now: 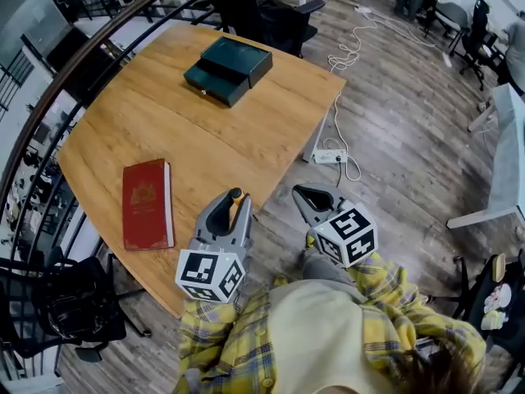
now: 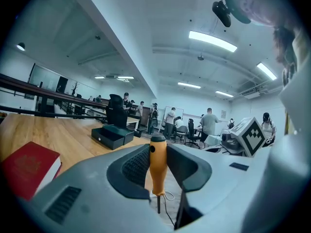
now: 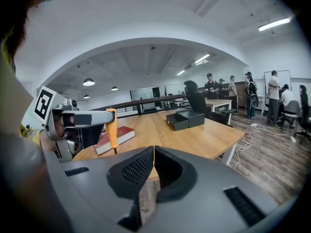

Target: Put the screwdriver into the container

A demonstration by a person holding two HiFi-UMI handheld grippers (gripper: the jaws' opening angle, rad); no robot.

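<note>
The screwdriver (image 2: 157,165) is pinched upright, handle up, by the left tool (image 1: 233,205) at the tabletop's (image 1: 156,113) 6 o'clock edge. The right tool (image 3: 153,163) is pressed together, nothing gripped. The container (image 1: 229,69) is seen at 12 o'clock, well apart.

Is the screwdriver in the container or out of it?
Out. The screwdriver stands handle-up, clamped in the left gripper by the table's near edge; the container sits far across the table.

We see bright, even light from ceiling strips (image 2: 212,41) at the upper right; both gripper views bend and darken toward their edges.
</note>
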